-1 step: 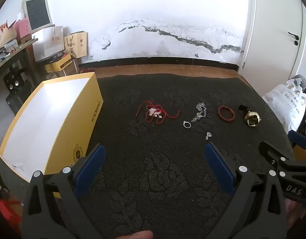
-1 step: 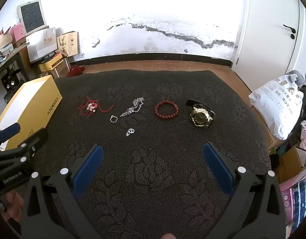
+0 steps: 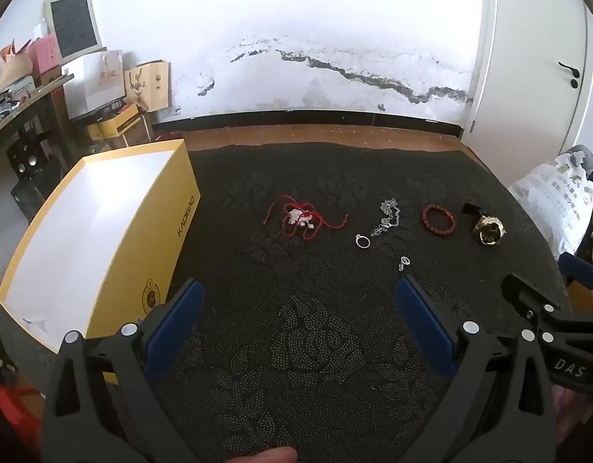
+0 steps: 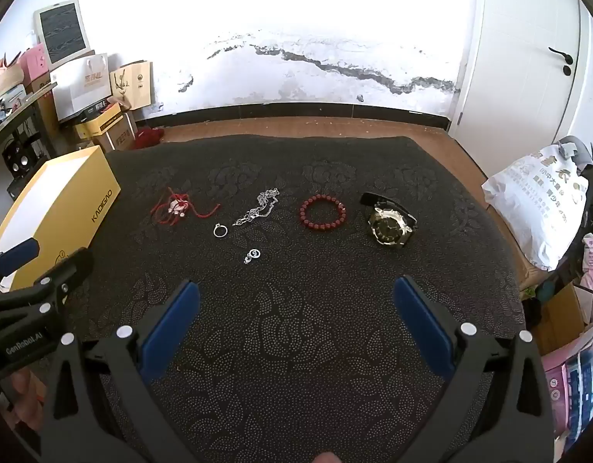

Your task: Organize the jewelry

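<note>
Both grippers are hanging over a dark floral-patterned mat (image 4: 296,347) with nothing in them. The left gripper (image 3: 296,320) has its blue pads spread wide apart at the bottom of the left wrist view, and the right gripper (image 4: 296,316) is just as wide open at the bottom of its own view.

The jewelry sits in a loose row across the middle of the frame, well beyond the fingertips. From left to right in the right wrist view: a tangled red cord bracelet (image 4: 177,208) with small pale charms, a silver ring (image 4: 220,230), a silver chain (image 4: 260,206), a red bead bracelet (image 4: 322,212), and a gold-faced watch (image 4: 389,225) with a black strap. A small silver charm (image 4: 253,255) lies on its own a bit lower in the frame, below the chain.

A yellow box (image 3: 115,254), open with a white inside, sits on the left edge of the mat.
</note>
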`<state>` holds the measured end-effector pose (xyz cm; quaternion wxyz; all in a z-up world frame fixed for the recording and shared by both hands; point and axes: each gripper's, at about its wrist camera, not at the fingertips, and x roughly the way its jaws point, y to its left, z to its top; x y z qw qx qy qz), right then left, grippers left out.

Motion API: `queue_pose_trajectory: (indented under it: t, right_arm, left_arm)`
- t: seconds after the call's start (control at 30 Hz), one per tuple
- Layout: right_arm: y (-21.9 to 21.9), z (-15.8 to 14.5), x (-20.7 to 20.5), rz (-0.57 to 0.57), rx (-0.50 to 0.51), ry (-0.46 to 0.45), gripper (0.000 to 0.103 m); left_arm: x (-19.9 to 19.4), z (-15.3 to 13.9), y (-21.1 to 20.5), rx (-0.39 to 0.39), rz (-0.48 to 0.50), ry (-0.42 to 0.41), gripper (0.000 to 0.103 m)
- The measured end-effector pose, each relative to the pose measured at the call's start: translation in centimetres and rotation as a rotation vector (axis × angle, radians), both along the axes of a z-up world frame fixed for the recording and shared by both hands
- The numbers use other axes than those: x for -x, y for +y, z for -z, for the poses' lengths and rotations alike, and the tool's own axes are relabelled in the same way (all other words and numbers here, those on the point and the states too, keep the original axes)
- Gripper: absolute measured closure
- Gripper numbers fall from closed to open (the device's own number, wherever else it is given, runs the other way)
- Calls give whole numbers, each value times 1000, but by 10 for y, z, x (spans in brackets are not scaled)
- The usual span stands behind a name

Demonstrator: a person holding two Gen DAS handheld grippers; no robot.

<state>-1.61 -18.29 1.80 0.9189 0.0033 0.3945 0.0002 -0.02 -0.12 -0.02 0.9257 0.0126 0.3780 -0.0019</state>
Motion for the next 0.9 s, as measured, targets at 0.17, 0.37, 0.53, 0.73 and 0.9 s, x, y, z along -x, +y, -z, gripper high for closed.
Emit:
queue_pose_trajectory:
  t: [0.17, 0.37, 0.53, 0.73, 0.9]
  right_arm:
    - [0, 0, 0, -1, -7, 1, 6]
    - [-1, 0, 0, -1, -5, 0, 6]
    - [0, 0, 0, -1, -4, 2, 6]
    - [0, 0, 0, -1, -3, 1, 6]
    - [-1, 0, 0, -1, -3, 1, 6]
  left_arm:
    - [2, 1, -8, -24, 2, -4, 6]
    - [3, 3, -1, 2, -1, 0, 6]
    - [0, 2, 2, 7, -3, 3, 6]
    - [0, 3, 3, 7, 0, 4, 6]
    - [0, 3, 4, 9, -1, 7, 6]
